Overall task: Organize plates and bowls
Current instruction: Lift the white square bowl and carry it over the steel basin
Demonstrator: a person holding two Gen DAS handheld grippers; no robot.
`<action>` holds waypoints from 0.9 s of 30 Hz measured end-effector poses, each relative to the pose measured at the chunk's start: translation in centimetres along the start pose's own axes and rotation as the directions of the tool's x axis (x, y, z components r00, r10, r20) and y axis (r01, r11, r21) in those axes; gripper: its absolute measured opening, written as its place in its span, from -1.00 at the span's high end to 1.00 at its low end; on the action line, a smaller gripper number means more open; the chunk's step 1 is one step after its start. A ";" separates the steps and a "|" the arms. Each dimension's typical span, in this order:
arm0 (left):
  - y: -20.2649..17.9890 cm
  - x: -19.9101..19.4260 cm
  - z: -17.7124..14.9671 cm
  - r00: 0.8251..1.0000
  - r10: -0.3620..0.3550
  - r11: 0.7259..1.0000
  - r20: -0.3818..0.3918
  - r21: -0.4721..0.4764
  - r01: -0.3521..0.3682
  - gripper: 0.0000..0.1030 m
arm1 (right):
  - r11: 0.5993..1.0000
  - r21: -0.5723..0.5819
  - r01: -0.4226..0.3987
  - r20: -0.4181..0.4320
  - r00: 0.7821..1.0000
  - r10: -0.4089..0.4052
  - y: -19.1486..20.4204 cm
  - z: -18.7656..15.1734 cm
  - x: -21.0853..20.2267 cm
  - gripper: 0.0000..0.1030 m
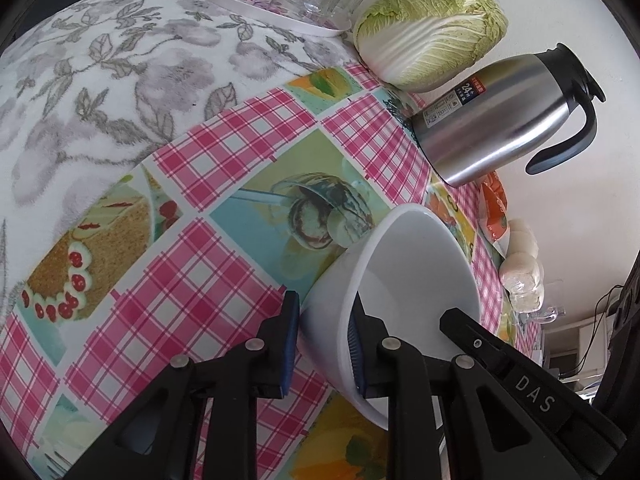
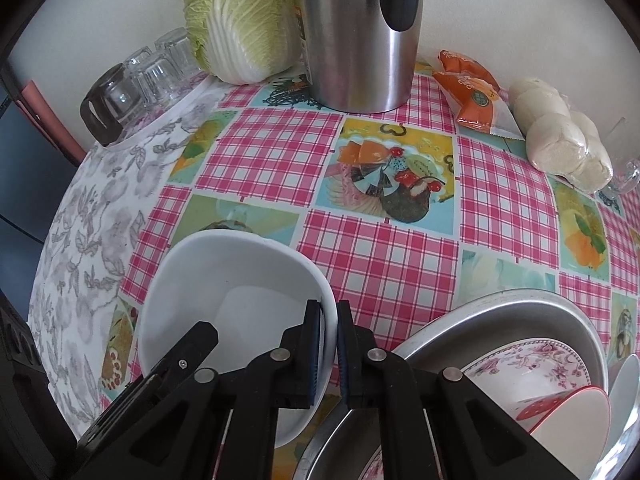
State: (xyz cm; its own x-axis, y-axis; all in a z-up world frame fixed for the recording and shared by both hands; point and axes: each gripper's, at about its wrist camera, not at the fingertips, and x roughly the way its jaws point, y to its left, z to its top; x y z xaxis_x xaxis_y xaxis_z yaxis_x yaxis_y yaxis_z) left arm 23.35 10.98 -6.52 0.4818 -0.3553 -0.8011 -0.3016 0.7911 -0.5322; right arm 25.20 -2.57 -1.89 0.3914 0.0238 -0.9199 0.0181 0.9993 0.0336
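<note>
A white bowl [image 1: 416, 276] is held tilted above the checked tablecloth. In the left wrist view my left gripper [image 1: 325, 346] straddles its near rim, one finger outside and one inside, with a gap on the outer side. The right gripper's black finger [image 1: 476, 332] reaches in from the right. In the right wrist view the same bowl [image 2: 224, 296] is at lower left, and my right gripper [image 2: 329, 354] is shut on its right rim. A metal basin [image 2: 532, 320] at lower right holds a floral plate [image 2: 532, 364], a red-rimmed dish [image 2: 568, 420] and other white dishes.
A steel thermos jug [image 2: 356, 32], a napa cabbage [image 2: 240, 20], an orange packet [image 2: 472, 92] and bagged buns [image 2: 568, 144] line the back by the wall. Upturned glasses [image 2: 140, 76] stand on a tray at back left. A floral cloth [image 1: 100, 80] covers the left side.
</note>
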 end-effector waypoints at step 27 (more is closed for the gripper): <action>-2.5 -9.0 -2.7 0.989 0.003 0.995 0.150 0.098 -0.018 0.58 | 0.986 0.049 -0.160 0.120 0.981 0.154 -0.8 -3.2 -8.6 0.83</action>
State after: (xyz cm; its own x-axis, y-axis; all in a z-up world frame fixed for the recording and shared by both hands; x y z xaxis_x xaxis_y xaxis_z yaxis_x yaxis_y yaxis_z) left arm 17.61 10.85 1.28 0.5987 -0.2741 -0.7526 -0.2284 0.8422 -0.4884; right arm 18.83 -3.49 4.76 0.4973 0.1733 -0.8501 0.0001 0.9798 0.1998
